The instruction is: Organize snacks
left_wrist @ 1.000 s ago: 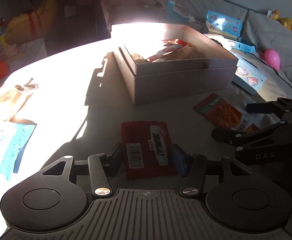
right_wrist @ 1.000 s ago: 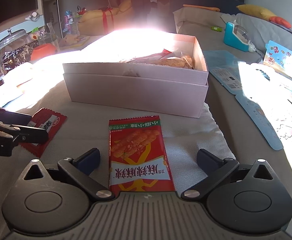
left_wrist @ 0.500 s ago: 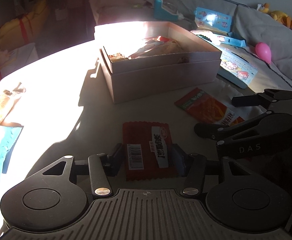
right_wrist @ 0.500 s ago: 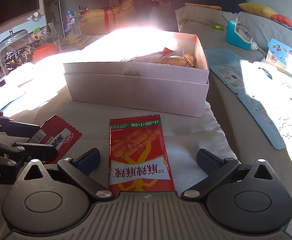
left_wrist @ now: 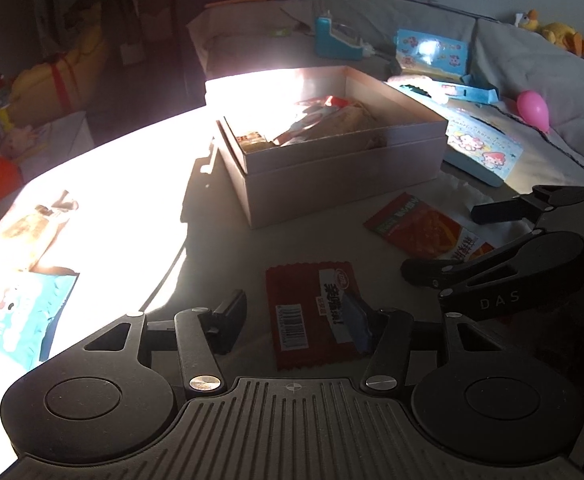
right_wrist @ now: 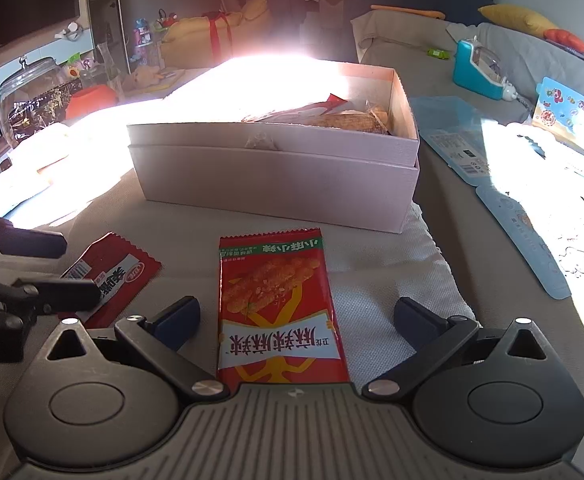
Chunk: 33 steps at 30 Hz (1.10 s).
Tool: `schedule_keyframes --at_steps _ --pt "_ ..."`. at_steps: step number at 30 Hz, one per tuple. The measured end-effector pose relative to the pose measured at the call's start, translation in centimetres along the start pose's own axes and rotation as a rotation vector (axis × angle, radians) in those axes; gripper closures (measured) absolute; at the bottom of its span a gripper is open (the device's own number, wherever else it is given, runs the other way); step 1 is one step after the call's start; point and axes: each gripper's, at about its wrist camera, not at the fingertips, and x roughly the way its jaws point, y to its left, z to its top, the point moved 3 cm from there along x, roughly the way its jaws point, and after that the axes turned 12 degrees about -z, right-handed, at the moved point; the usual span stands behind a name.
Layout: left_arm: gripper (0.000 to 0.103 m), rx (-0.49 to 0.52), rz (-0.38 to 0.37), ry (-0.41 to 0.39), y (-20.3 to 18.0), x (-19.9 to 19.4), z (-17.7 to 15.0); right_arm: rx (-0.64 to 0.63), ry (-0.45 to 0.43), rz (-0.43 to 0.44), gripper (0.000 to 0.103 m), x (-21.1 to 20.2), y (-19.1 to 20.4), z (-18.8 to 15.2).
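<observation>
Right hand-held gripper (right_wrist: pixel 296 322) straddles red snack packet (right_wrist: pixel 278 308) (fingers spread).

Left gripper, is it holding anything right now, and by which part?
Nothing is clamped. The left gripper is open astride the dark red packet: one finger overlaps its right edge, the other stands clear of its left edge.

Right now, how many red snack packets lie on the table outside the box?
2. The dark red packet lies between the left hand-held gripper fingers; the red rice-cracker packet lies between the open right hand-held gripper fingers. Others may sit hidden in glare.
</observation>
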Motion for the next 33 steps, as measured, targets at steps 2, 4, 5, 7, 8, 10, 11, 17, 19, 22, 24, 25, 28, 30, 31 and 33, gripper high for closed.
schedule_keyframes --at_steps 2,4,5,7,8,10,11,17,19,22,24,25,28,30,31,33 --pt "0.045 0.007 -0.027 0.023 -0.4 0.2 0.0 0.0 0.0 0.0 0.0 0.0 0.0 0.0" --pt "0.045 0.021 -0.04 0.059 -0.9 1.1 -0.3 0.0 0.0 0.001 0.0 0.0 0.0 0.0" --pt "0.041 0.026 -0.042 0.069 -1.1 1.5 -0.5 0.0 0.0 0.001 0.0 0.0 0.0 0.0" --pt "0.039 0.035 -0.035 0.077 -1.4 2.0 -0.7 -0.001 0.0 0.001 0.0 0.0 0.0 0.0" --pt "0.038 0.029 -0.041 0.074 -1.3 2.0 -0.7 -0.001 0.0 0.001 0.0 0.0 0.0 0.0" --pt "0.036 0.015 -0.047 0.07 -1.0 2.1 -0.6 -0.001 0.0 0.001 0.0 0.0 0.0 0.0" --pt "0.036 0.009 -0.048 0.066 -0.8 2.1 -0.6 -0.001 0.0 0.001 0.0 0.0 0.0 0.0" --pt "0.036 0.029 -0.036 0.035 -0.5 2.5 -0.5 -0.001 0.0 0.001 0.0 0.1 0.0 0.0" --pt "0.036 0.041 -0.047 0.011 -0.4 2.5 -0.7 -0.001 0.0 0.001 0.0 0.1 -0.1 0.0" --pt "0.037 0.024 -0.056 -0.045 -0.3 2.1 -1.5 -0.002 0.0 -0.001 0.0 0.0 0.0 0.0" --pt "0.037 0.039 -0.045 -0.047 -0.7 1.9 -1.8 -0.006 0.002 -0.004 0.0 0.1 0.1 0.1" --pt "0.037 0.039 -0.043 -0.042 -0.9 1.8 -1.8 -0.008 0.003 -0.006 0.0 0.1 0.2 0.3" --pt "0.037 0.021 -0.043 -0.023 -1.1 1.6 -1.9 -0.016 0.007 -0.009 0.0 0.6 0.6 0.9" --pt "0.037 0.007 -0.041 -0.013 -1.3 1.3 -2.0 -0.017 0.02 -0.015 0.001 0.6 1.0 1.2" --pt "0.037 0.006 -0.04 -0.007 -1.4 1.2 -2.1 -0.023 0.022 -0.006 0.009 0.3 1.2 1.3" --pt "0.037 0.001 -0.044 0.003 -1.7 1.0 -2.2 -0.045 0.028 0.03 0.033 -0.7 1.6 1.3"
